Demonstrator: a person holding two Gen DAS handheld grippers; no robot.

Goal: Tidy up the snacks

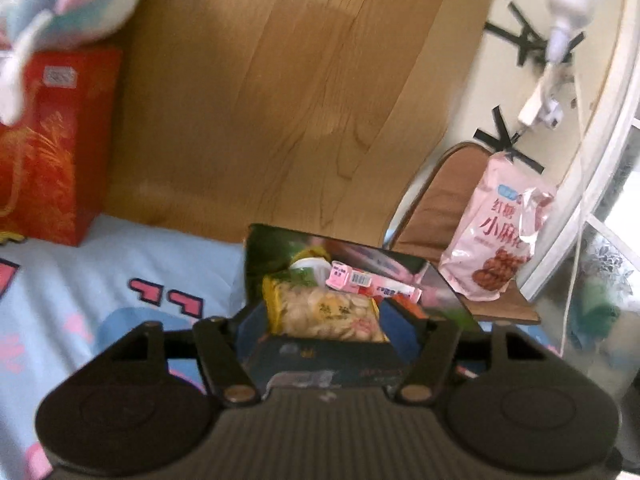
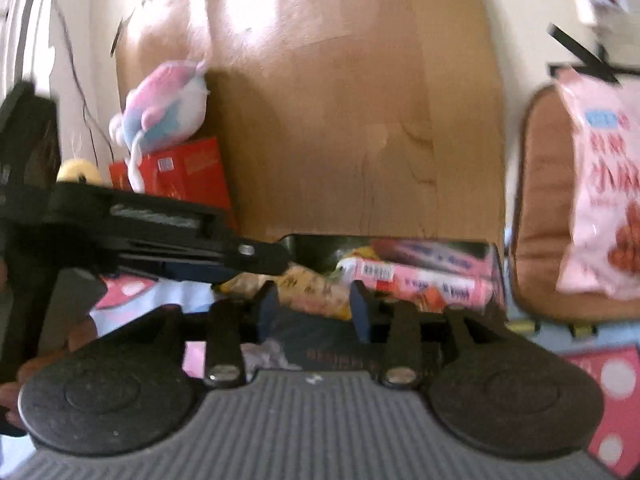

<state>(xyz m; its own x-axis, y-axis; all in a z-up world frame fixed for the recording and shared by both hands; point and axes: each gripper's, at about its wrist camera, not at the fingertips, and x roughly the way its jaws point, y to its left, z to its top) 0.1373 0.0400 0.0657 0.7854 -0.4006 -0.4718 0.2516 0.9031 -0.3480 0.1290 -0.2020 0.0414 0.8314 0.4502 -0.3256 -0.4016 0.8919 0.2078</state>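
We judged the work mostly done: the dark box, lower centre, already held a yellow chip bag and pink packets. A pink snack bag waited on the chair, right. Our left gripper and right gripper stood part-open, holding nothing.

A bedroom in a home: a bed sheet in pale blue with pink cartoon prints lies before a wooden headboard. At ten o'clock a pastel plush toy sits on a red gift box. At three o'clock a cushioned chair carries a pink snack bag (beside a window).
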